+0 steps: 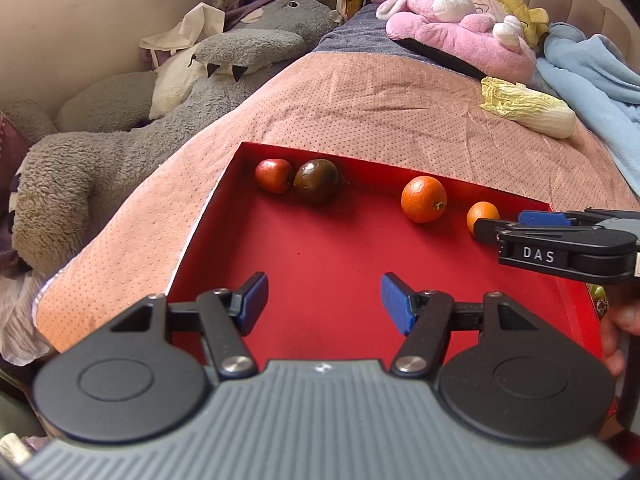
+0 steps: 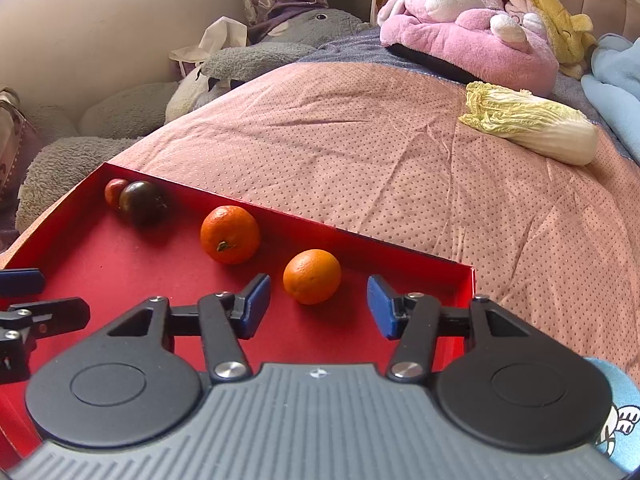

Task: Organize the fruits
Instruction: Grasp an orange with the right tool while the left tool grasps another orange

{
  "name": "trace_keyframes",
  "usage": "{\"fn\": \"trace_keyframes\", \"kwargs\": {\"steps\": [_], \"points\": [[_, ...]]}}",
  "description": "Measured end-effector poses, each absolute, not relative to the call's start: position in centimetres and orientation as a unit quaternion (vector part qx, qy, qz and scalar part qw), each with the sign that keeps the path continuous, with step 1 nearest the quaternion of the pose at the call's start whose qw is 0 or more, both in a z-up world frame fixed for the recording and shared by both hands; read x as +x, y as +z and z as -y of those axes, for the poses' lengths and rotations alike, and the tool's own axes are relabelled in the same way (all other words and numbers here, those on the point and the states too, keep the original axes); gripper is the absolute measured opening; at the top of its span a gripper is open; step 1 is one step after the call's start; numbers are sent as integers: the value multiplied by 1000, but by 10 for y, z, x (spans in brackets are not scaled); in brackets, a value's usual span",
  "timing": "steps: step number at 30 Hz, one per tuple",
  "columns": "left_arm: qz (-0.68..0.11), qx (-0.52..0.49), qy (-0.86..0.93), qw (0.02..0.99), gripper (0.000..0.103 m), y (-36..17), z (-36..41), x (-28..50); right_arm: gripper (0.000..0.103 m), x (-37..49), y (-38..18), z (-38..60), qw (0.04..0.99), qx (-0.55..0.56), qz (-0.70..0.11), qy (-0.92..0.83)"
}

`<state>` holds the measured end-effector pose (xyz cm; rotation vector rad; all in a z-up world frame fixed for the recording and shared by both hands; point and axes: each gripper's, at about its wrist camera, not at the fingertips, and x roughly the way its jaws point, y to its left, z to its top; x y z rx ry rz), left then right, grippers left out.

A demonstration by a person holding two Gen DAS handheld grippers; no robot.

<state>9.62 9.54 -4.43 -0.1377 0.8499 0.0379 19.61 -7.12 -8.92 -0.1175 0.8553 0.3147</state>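
A red tray [image 1: 320,252] lies on a pink dotted bedspread. Along its far wall sit a small red fruit [image 1: 273,175], a dark brown-green fruit [image 1: 316,181], a larger orange [image 1: 423,199] and a smaller orange [image 1: 482,216]. My left gripper [image 1: 324,302] is open and empty above the tray's middle. My right gripper [image 2: 318,306] is open over the tray's right end, with the smaller orange [image 2: 312,277] just beyond its fingertips, not touched. In the right wrist view the larger orange [image 2: 230,234], the dark fruit [image 2: 142,202] and the red fruit [image 2: 115,193] lie further left. The right gripper also shows in the left wrist view [image 1: 560,240].
A napa cabbage [image 2: 532,122] lies on the bedspread [image 2: 400,152] beyond the tray. A pink plush toy [image 2: 468,28] and a blue blanket [image 1: 592,80] are at the back right. A grey plush toy [image 1: 120,136] lies along the left by the wall.
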Motion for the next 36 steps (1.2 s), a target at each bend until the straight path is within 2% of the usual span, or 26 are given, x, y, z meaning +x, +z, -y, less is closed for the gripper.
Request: {"fn": "trace_keyframes", "kwargs": {"steps": [4,6,17,29,32,34,36], "points": [[-414,-72,14,907,65,-45,-94,104,51,207,-99,70,893,-55,-422,150],[-415,-73,9,907,65,-46,-93,108,41,210,-102,69,890,-54,-425,156],[-407,-43,-27,912,65,-43,-56,140,41,159,-91,106,886,-42,-430,168],[-428,-16,-20,903,64,-72,-24,190,41,86,-71,130,886,-36,-425,182],[-431,-27,-14,902,61,-74,-27,192,41,81,-70,133,886,-32,-424,183],[-430,-35,-25,902,48,-73,-29,191,41,79,-67,134,888,-30,-421,183],[-430,-39,-32,901,42,-72,-28,190,41,78,-65,135,889,-29,-419,185]]}}
